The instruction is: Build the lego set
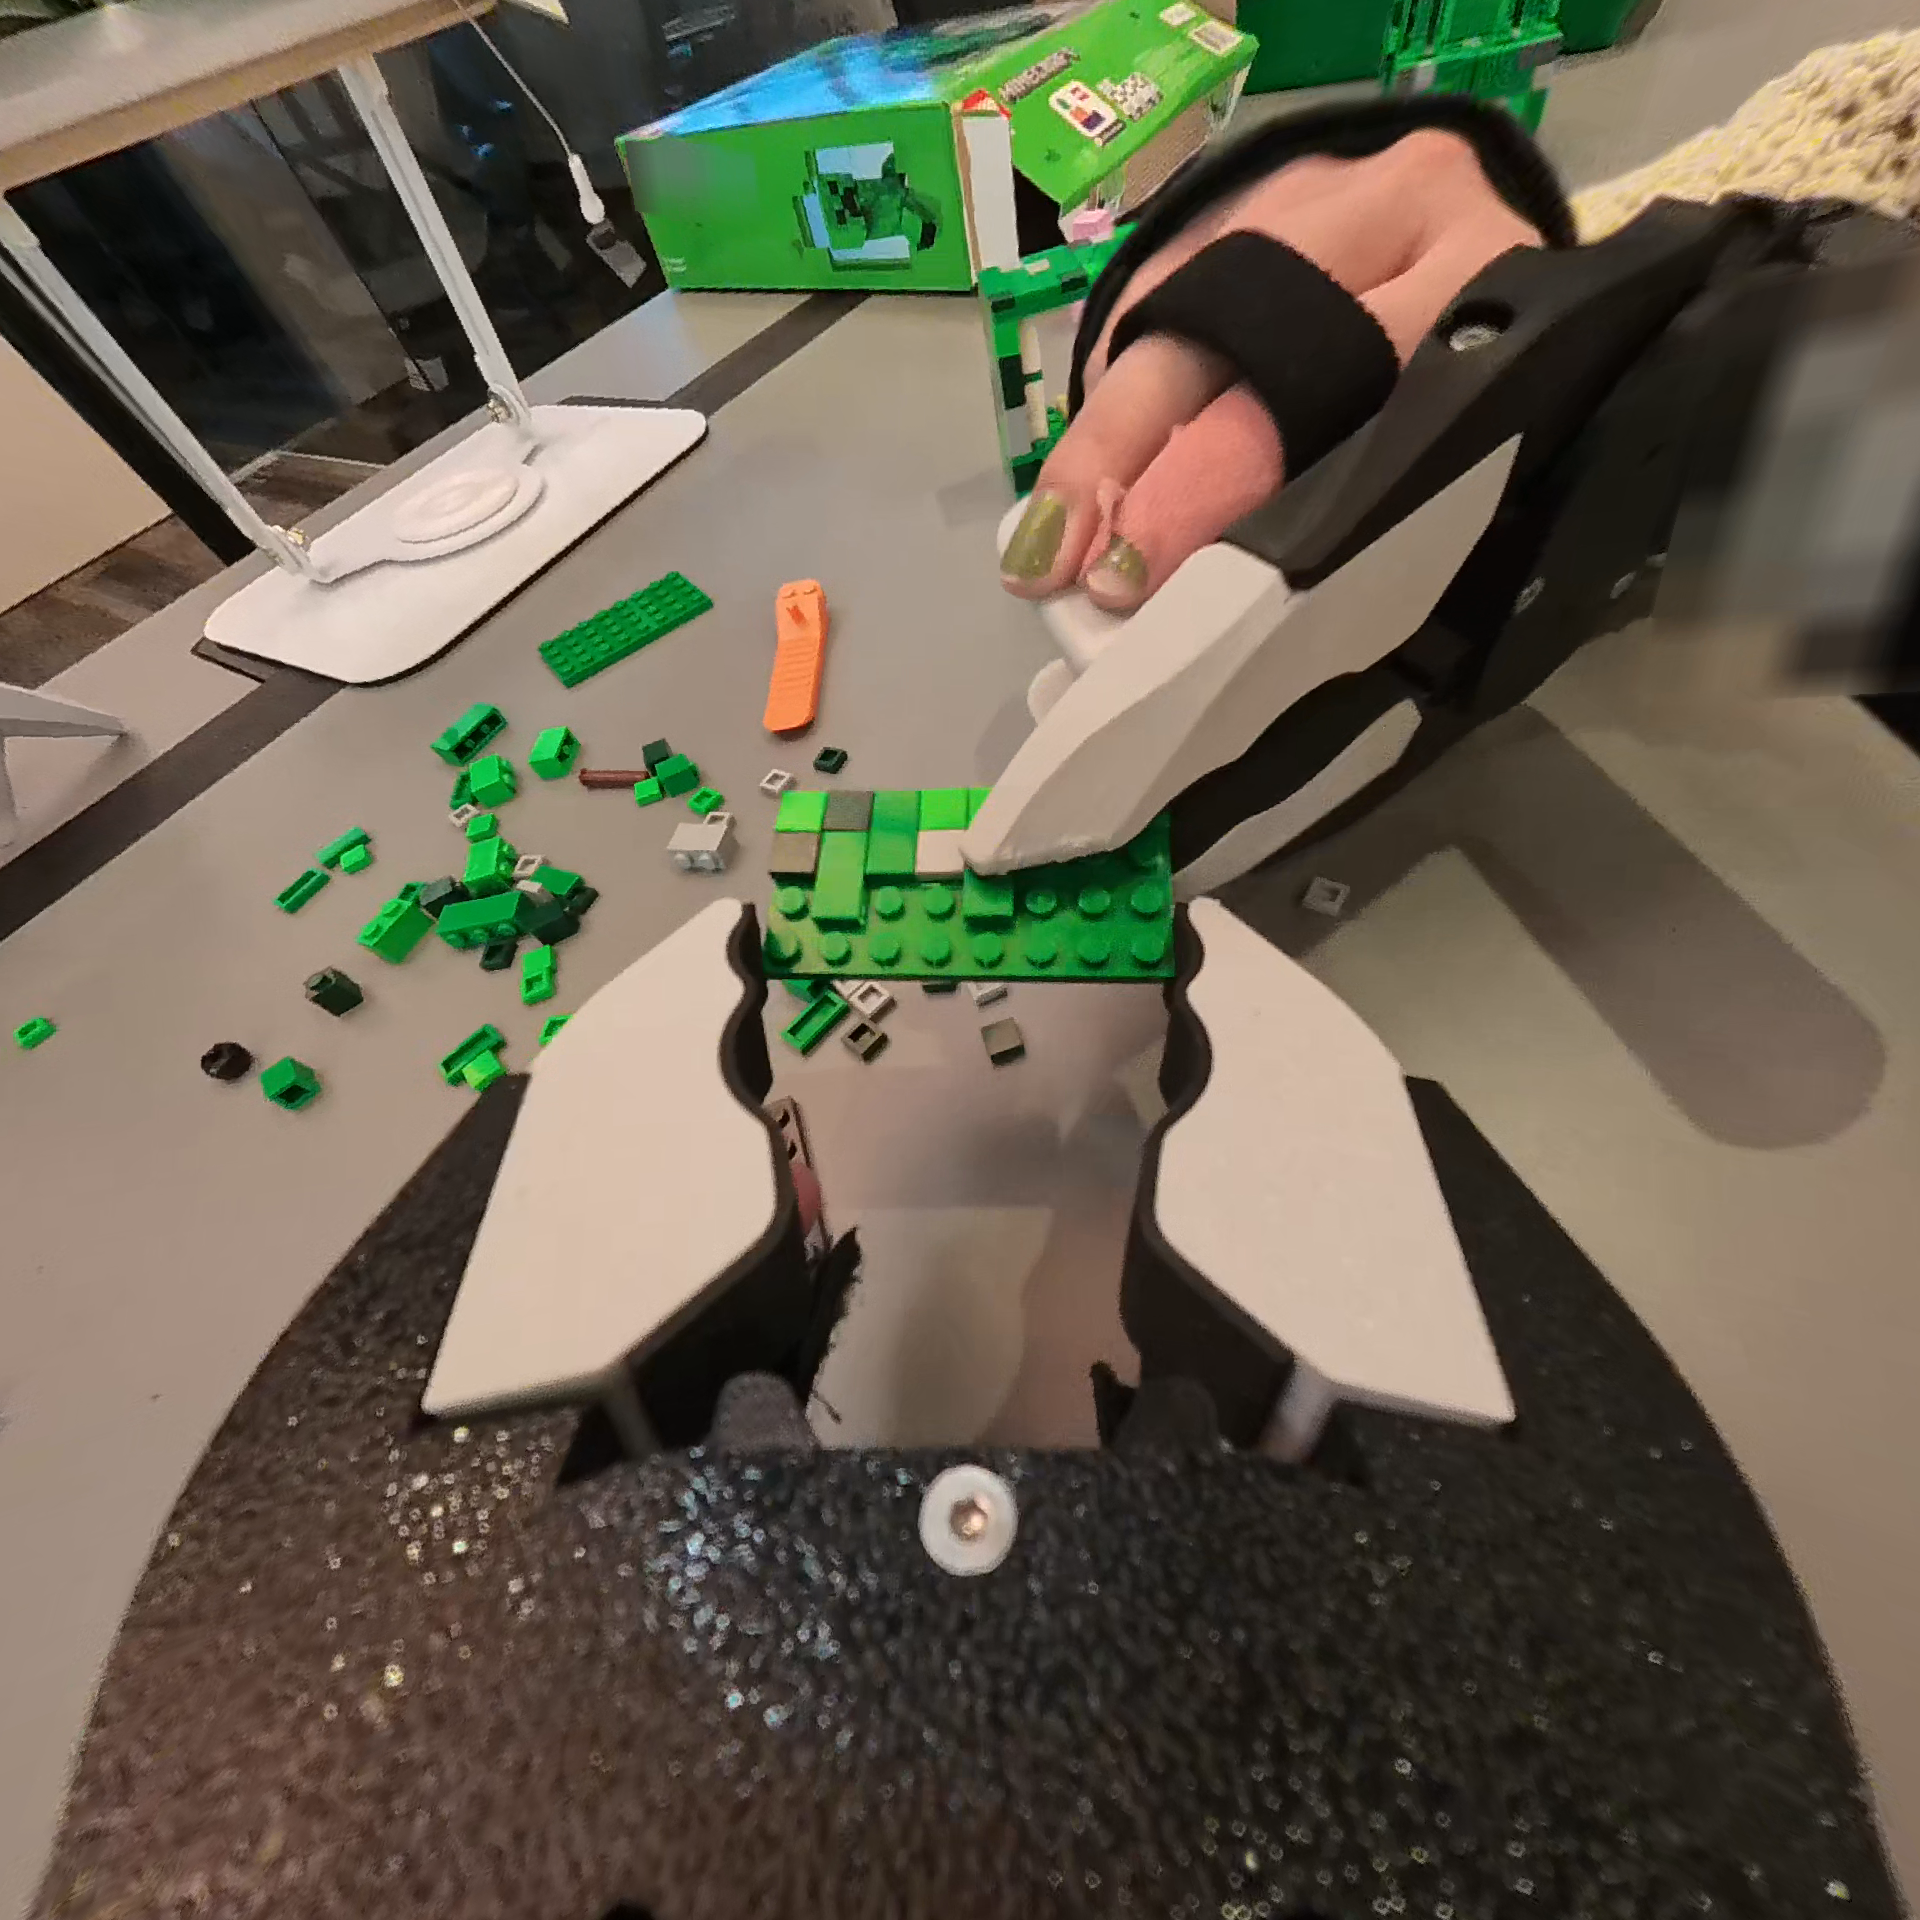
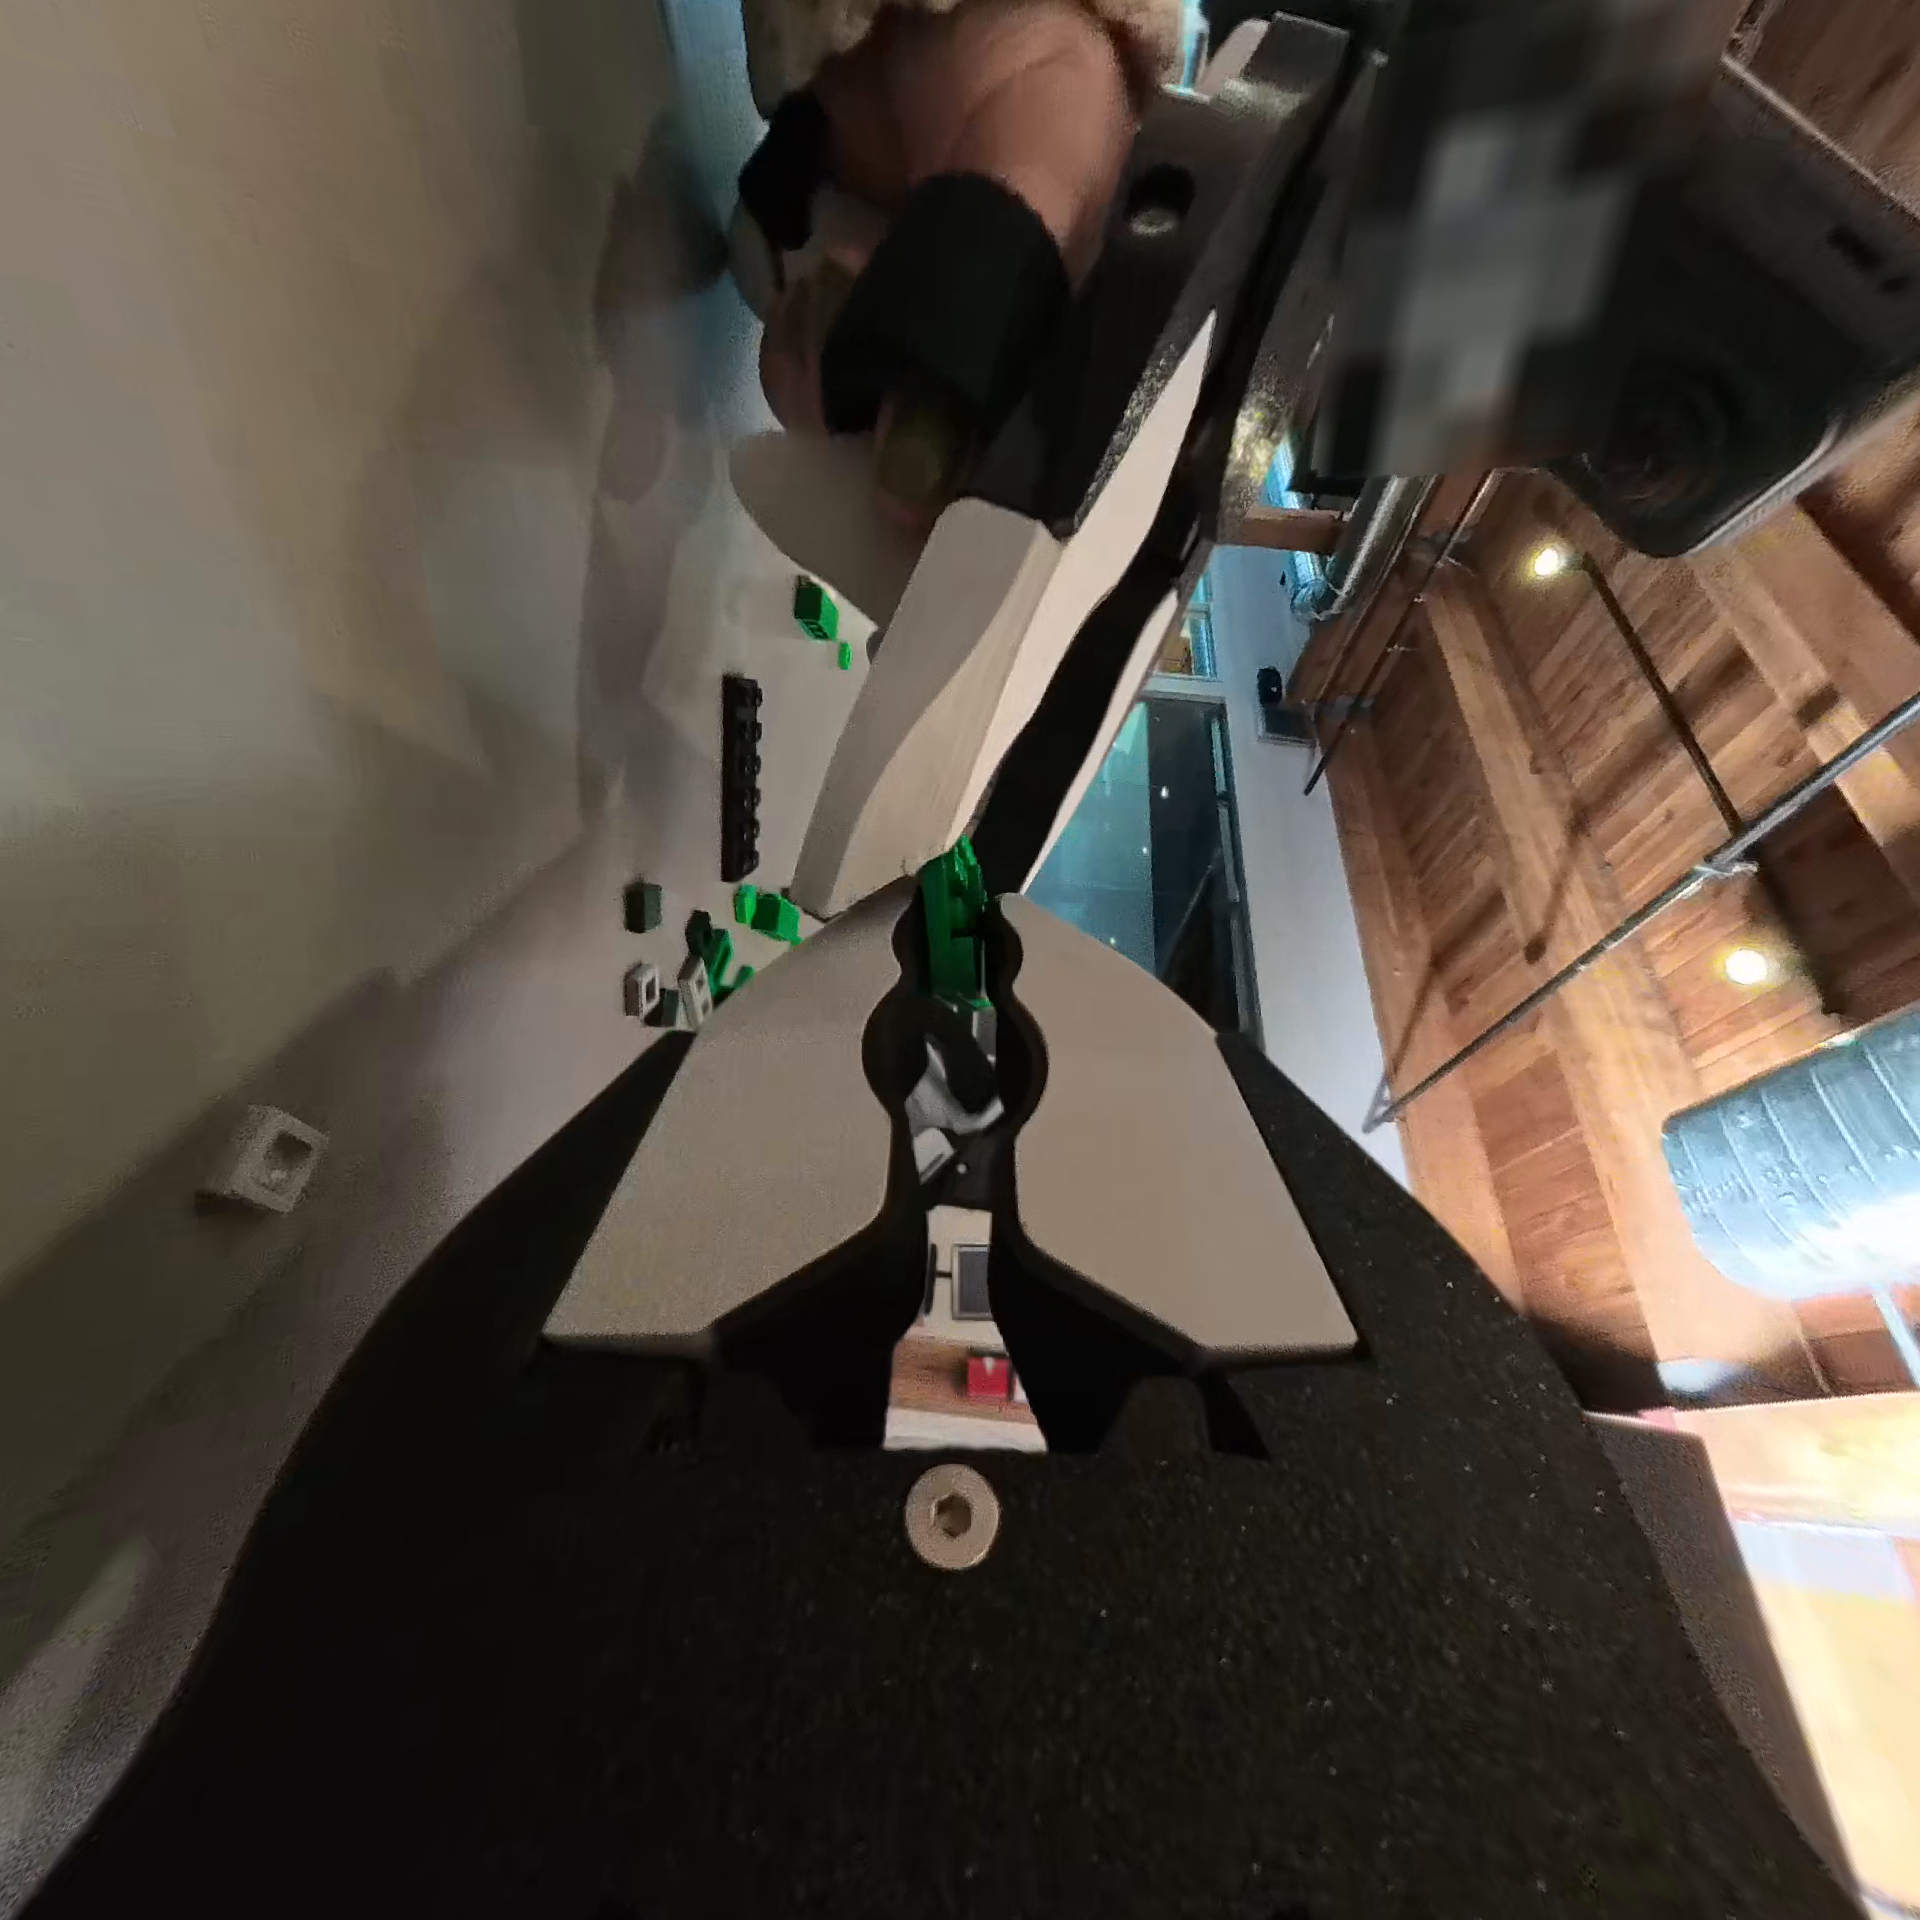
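The left gripper [image 1: 966, 935] fingers hold the green plate [image 1: 1091, 948] by its sides above the table [image 1: 1558, 1039], and the right gripper [image 2: 951, 906] fingers pinch its edge — a hard push could twist it free onto the loose bricks [image 1: 488, 894].

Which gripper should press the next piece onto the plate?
Right. The right gripper is shut on a green piece at the plate, while the left gripper clamps the plate's ends, steadying it.

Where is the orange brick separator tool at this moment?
In the left wrist view, the orange brick separator lies flat on the grey table, beyond the green baseplate, right of the long green plate.
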A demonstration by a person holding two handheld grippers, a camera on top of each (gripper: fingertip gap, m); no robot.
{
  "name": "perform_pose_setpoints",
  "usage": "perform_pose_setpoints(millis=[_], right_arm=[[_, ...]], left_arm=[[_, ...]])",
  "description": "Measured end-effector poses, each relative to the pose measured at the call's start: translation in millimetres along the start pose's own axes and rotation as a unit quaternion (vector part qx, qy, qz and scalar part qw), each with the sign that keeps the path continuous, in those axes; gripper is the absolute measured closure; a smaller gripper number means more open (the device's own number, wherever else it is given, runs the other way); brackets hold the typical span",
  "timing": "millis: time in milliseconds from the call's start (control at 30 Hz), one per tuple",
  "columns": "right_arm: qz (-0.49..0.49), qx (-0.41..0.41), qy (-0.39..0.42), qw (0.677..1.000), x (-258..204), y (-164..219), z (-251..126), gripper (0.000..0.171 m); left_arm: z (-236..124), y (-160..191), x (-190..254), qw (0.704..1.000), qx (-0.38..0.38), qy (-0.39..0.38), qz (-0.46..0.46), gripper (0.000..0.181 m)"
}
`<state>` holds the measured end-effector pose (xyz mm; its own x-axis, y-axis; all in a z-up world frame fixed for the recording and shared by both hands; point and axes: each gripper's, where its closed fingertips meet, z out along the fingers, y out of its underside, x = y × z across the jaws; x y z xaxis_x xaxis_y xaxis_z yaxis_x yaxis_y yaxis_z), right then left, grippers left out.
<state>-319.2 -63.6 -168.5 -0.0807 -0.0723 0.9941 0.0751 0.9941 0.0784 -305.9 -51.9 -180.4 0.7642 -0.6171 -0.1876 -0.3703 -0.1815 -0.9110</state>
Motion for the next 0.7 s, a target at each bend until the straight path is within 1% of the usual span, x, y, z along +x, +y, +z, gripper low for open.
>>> perform_pose_setpoints(millis=[67, 167, 267, 333, 400, 433, 467, 500, 533, 600, 700], right_arm=[[-0.006, 0.002, 0.001, 1.000, -1, -1, 1, 0.159], [-0.032, 0.002, 0.003, 0.999, -4, -1, 2, 0.164], [-0.044, -0.005, -0.035, 0.998, -6, 0, 1, 0.164], [-0.037, -0.009, -0.044, 0.998, -7, 0, 2, 0.164], [0.016, 0.000, -0.038, 0.999, -6, 0, 3, 0.163], [0.053, 0.007, -0.021, 0.998, -2, 1, 2, 0.162], [0.085, 0.001, -0.010, 0.996, 1, 5, 1, 0.154], [0.108, -0.011, -0.005, 0.994, 3, 13, 0, 0.139], [0.137, -0.018, -0.001, 0.990, 5, 20, -2, 0.128], [0.201, -0.026, 0.011, 0.979, 6, 30, -7, 0.126], [0.263, -0.040, 0.022, 0.964, 2, 40, -11, 0.131]], left_arm=[[1, 3, 0, 1.000, -0.009, -0.003, 0.008, 0.107], [2, 4, 2, 1.000, -0.016, -0.002, 0.020, 0.107], [3, 6, 4, 1.000, -0.024, 0.008, 0.016, 0.107], [2, 7, 4, 1.000, -0.027, 0.013, 0.005, 0.108], [2, 6, 2, 1.000, -0.024, 0.009, 0.001, 0.107], [1, 2, 1, 1.000, -0.008, 0.006, -0.004, 0.107], [0, 1, -1, 1.000, -0.006, 0.000, -0.005, 0.107], [0, 6, -4, 1.000, -0.019, -0.013, 0.007, 0.107], [1, 9, -7, 0.999, -0.027, -0.024, 0.022, 0.107], [1, 10, -8, 0.998, -0.031, -0.032, 0.036, 0.107], [3, 13, -12, 0.995, -0.042, -0.054, 0.067, 0.107]])
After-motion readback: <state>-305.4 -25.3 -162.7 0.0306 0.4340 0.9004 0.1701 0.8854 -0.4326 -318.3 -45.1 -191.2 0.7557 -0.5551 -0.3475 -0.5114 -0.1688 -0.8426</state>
